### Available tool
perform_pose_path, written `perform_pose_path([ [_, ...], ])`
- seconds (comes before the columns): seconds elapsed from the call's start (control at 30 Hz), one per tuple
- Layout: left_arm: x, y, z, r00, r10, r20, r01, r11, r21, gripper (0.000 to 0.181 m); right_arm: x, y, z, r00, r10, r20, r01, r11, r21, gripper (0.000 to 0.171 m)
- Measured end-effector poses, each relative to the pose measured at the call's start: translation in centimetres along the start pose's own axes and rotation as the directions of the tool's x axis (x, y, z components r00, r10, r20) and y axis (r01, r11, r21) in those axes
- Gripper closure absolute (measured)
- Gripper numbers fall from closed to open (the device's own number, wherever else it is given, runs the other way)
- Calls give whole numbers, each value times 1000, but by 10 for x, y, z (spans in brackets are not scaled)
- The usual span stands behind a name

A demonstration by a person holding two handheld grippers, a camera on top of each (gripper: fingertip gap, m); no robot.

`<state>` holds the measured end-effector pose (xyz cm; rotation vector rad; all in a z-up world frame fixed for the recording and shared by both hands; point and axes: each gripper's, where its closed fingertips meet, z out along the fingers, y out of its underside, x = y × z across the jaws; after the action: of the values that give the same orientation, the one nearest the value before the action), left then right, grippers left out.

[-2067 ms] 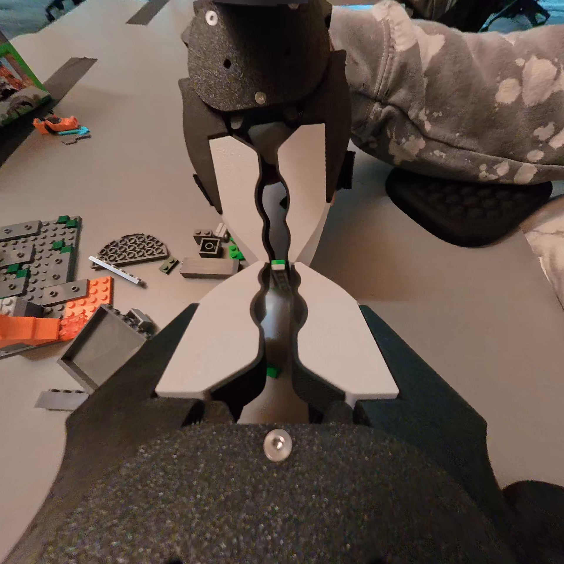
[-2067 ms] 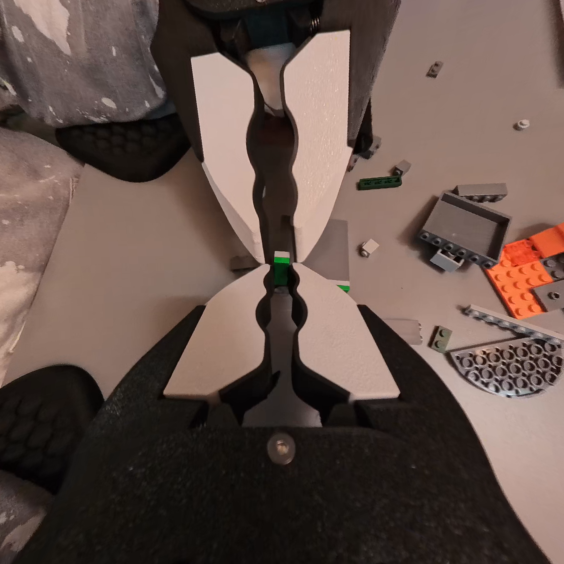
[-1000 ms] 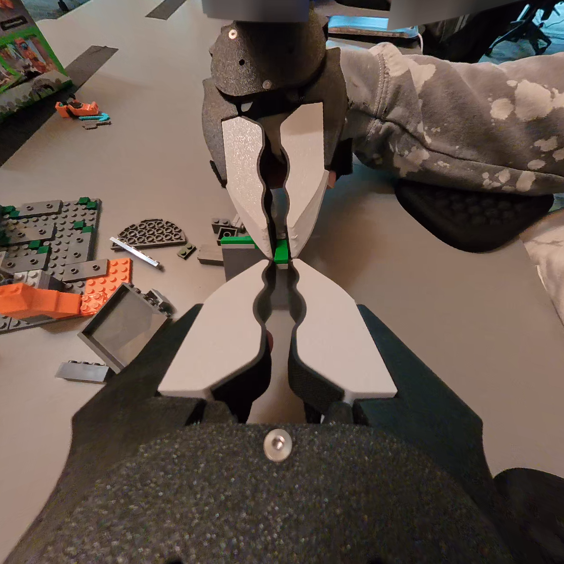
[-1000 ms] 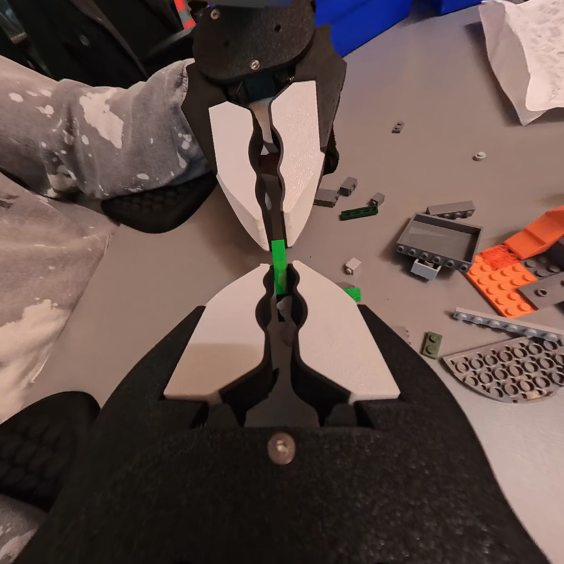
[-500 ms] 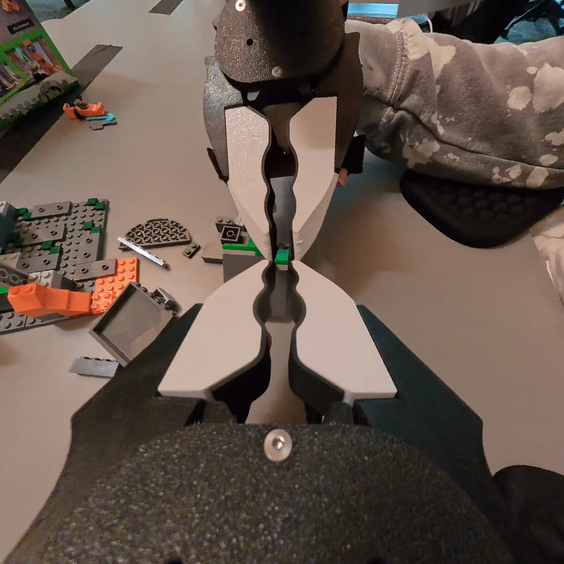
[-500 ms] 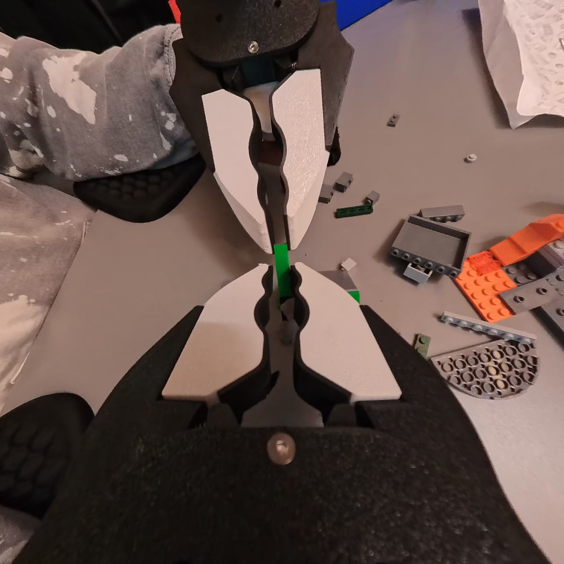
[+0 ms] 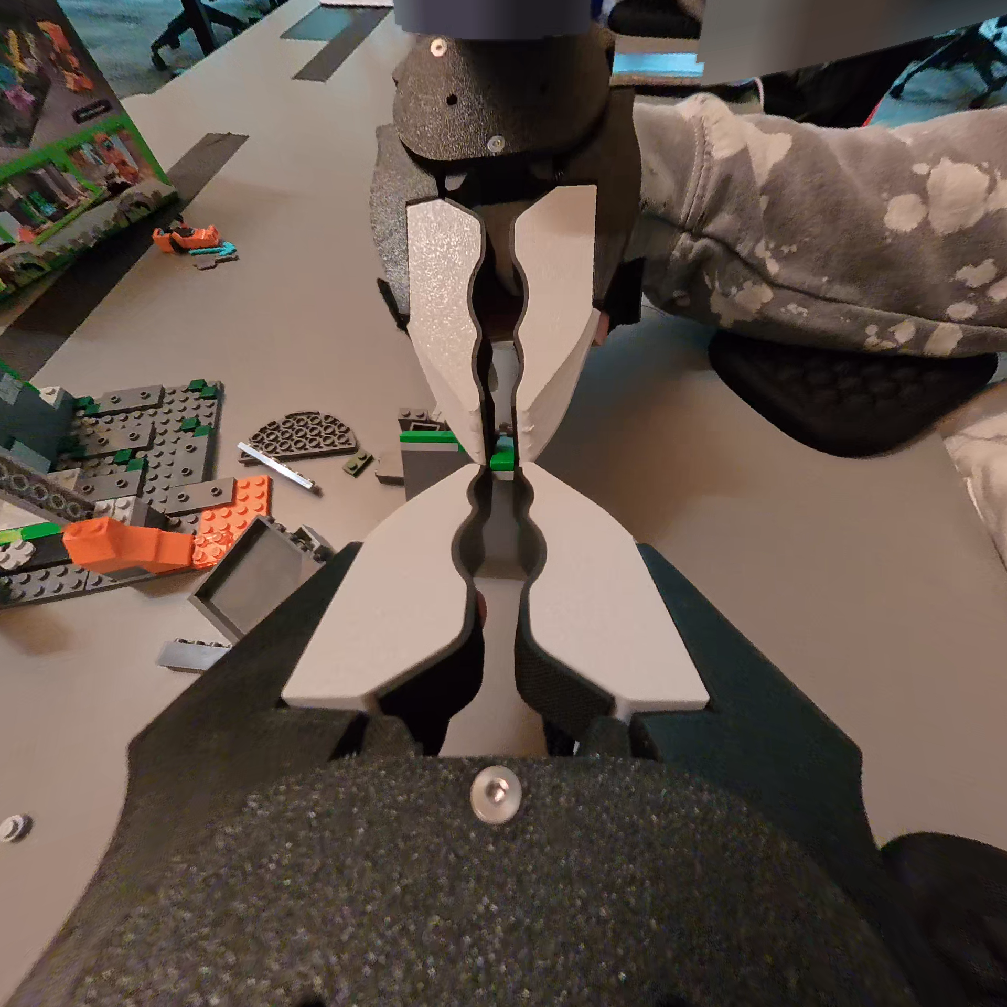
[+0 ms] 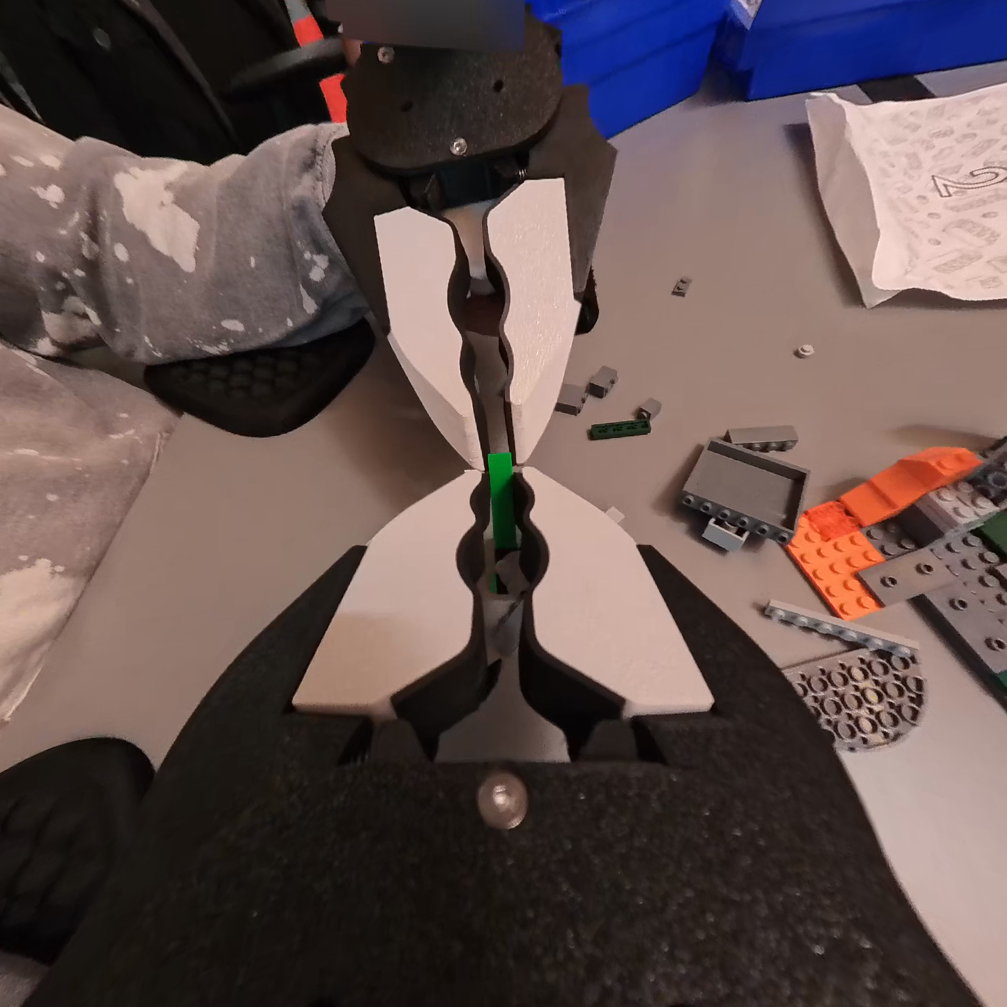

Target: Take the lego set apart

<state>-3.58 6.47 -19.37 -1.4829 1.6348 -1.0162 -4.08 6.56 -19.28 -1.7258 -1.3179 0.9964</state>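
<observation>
Meeting tip to tip over the counter (image 8: 272,517), the two claws share one small lego piece. The right claw (image 8: 498,479) is closed on a bright green plate (image 8: 501,507). The plate stands on its thin edge, and its long side runs straight along the claw's fingers, from deep between them out to the tips. A small grey bit (image 8: 509,575) sits at its near end; I cannot tell its shape.

From the other side, the left claw (image 7: 498,474) is closed on a flat dark grey piece (image 7: 498,523) with a green edge (image 7: 501,462) at the far end. I think the green plate and the grey piece are stuck together, but the joint is hidden where the tips meet.

Both claws are equally near, each holding one end. So the next move is probably to pull or bend them away from each other along that same line.

Other loose lego bits, like the grey half-round plate (image 8: 855,697) and the orange plate (image 8: 833,561), lie well off to the side.
</observation>
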Motion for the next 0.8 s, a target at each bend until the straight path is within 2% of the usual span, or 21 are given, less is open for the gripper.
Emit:
perform_pose_path([
  [0.2,-3,-9,-1,1000,-13,3,13,999,52,172,2,-8,-9,998,42,42,-47,993,108,164],
  [0.67,-7,-30,-17,999,-9,33,4,987,164,172,3,-37,-17,999,37,40,-47,956,289,164],
  [0.7,-7,-31,-18,1000,-12,28,7,986,168,173,4,-45,-22,998,42,46,-55,938,342,164],
  [0.73,-9,-12,-14,999,-6,36,4,998,64,173,5,-63,-42,997,52,62,-76,871,485,163],
  [0.77,-11,5,-10,999,-12,47,12,1000,13,173,8,-84,-77,996,58,75,-92,766,636,164],
  [0.8,-14,3,-10,998,-34,61,31,998,55,173,12,-85,-90,999,52,16,-50,767,640,164],
])
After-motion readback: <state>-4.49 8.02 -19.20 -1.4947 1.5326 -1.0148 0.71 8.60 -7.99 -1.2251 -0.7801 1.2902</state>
